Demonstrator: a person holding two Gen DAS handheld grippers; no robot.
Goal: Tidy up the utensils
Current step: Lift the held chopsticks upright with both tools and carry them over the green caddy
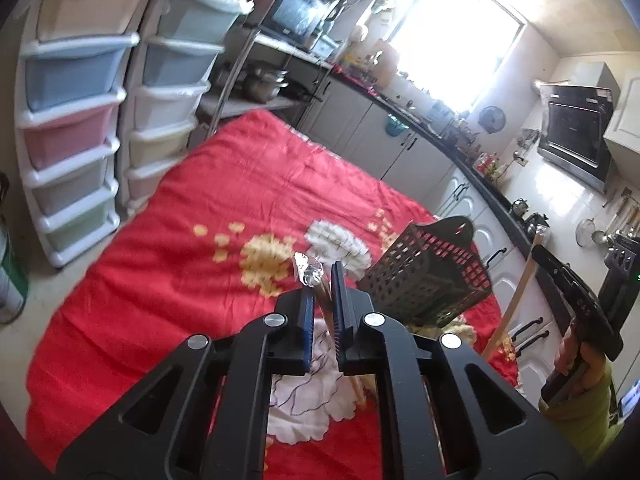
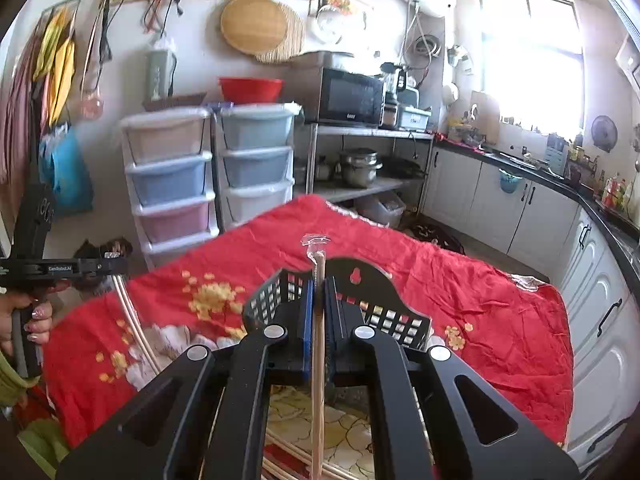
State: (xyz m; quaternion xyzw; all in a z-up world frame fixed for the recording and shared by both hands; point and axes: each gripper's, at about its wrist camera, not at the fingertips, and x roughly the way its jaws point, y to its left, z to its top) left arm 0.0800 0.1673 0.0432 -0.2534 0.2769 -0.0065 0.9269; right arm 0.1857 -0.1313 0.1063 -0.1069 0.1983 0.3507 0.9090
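My left gripper (image 1: pixel 322 284) is shut on a pair of wooden chopsticks (image 1: pixel 326 300) in a clear plastic sleeve whose crinkled end (image 1: pixel 308 272) sticks out past the blue pads. To its right, a black perforated utensil basket (image 1: pixel 428 280) stands on the red flowered cloth (image 1: pixel 200 208). In the right wrist view, my right gripper (image 2: pixel 319 284) is shut on another sleeved chopstick pair (image 2: pixel 318 360), held above and in front of the basket (image 2: pixel 372 280). The left gripper (image 2: pixel 118 266) shows at the far left with its chopsticks (image 2: pixel 132 320) hanging below it.
More chopsticks (image 2: pixel 288 452) lie on the cloth under the right gripper. Plastic drawer towers (image 2: pixel 172 184) and a metal shelf with a microwave (image 2: pixel 348 96) stand beyond the table. White cabinets under a dark counter (image 2: pixel 532 208) run along the right. A person's hand (image 2: pixel 36 320) grips the left tool.
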